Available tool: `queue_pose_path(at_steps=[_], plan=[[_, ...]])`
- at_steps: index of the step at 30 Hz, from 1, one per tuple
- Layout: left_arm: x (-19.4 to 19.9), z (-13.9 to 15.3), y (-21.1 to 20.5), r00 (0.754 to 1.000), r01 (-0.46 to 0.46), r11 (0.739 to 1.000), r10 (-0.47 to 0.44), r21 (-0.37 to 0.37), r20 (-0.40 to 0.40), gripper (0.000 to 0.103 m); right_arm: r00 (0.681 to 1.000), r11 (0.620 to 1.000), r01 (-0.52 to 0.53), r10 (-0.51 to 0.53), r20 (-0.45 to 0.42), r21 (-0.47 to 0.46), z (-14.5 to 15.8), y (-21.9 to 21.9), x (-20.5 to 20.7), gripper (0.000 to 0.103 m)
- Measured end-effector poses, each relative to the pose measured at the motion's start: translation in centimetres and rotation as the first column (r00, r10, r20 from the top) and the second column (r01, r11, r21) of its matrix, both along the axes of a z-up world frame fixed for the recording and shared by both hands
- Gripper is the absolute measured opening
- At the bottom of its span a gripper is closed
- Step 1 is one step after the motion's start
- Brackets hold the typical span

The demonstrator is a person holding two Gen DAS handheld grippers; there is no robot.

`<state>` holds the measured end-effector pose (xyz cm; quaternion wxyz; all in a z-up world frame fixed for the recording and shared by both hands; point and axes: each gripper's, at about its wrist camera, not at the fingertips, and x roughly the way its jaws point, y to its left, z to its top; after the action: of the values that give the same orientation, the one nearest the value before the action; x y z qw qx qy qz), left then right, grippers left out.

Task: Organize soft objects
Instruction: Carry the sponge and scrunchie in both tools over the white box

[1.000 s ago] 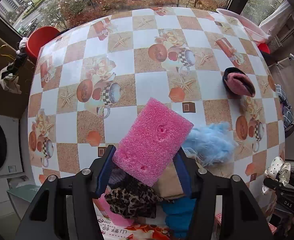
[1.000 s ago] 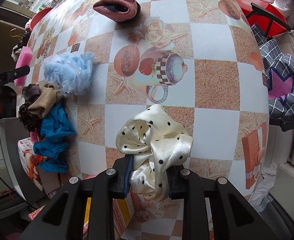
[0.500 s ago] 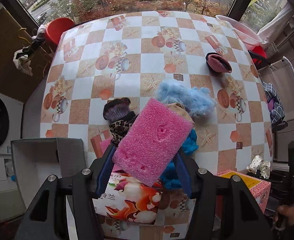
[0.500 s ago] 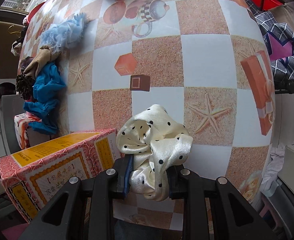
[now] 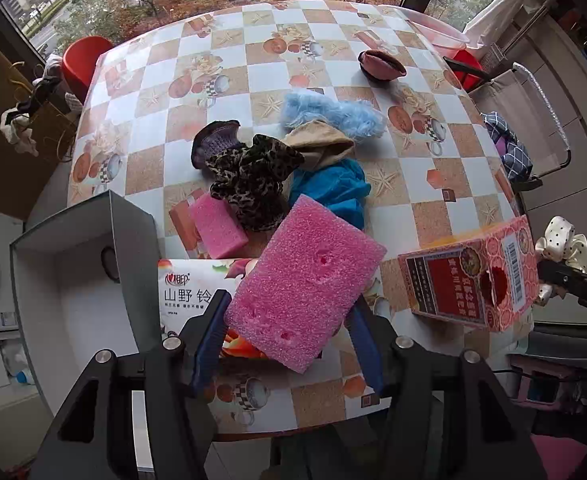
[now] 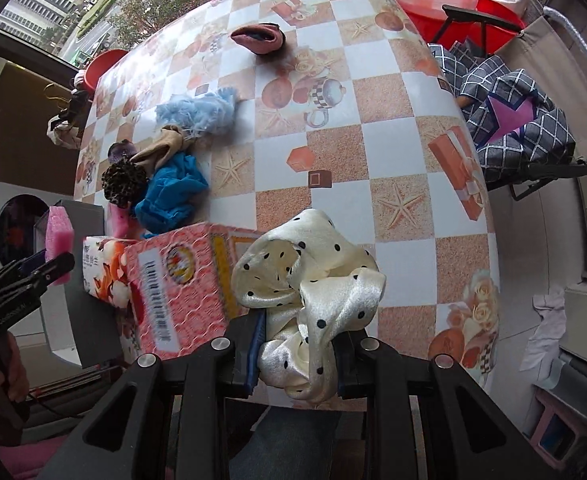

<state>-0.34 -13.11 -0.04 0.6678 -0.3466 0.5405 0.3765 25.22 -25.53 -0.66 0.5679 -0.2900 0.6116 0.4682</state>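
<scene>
You've got the pink sponge (image 5: 305, 284) clamped in your left gripper (image 5: 289, 336), just right of the grey box (image 5: 73, 280). Your right gripper (image 6: 297, 360) pinches the dotted scrunchie (image 6: 309, 292) beside the red carton (image 6: 173, 280). Neither is boxed yet. Beyond the fingers the pile is unsorted: leopard scrunchie (image 5: 253, 176), blue cloth (image 5: 329, 188), fluffy blue piece (image 5: 333, 116), small sponge (image 5: 217, 224).

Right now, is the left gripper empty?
No, the left gripper is clamped on a large pink sponge.
</scene>
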Motion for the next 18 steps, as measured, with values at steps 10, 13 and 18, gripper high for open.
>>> queue_pose_path(at_steps=[10, 13, 18], plan=[[-6.1, 1.4, -0.8, 0.999, -0.030, 0.999, 0.029, 0.039, 0.040, 0.062, 0.996, 0.997, -0.051, 0.047, 0.075, 0.057, 2.8, 0.7, -7.9, 0.028], [-7.5, 2.0, -0.7, 0.998, -0.046, 0.997, 0.043, 0.059, 0.056, 0.062, 0.992, 0.992, -0.089, 0.081, 0.101, 0.084, 3.2, 2.2, -10.1, 0.028], [-10.0, 2.6, -0.6, 0.995, -0.082, 0.993, 0.076, 0.083, 0.066, 0.062, 0.983, 0.980, -0.160, 0.148, 0.112, 0.116, 4.0, 4.4, -13.4, 0.028]])
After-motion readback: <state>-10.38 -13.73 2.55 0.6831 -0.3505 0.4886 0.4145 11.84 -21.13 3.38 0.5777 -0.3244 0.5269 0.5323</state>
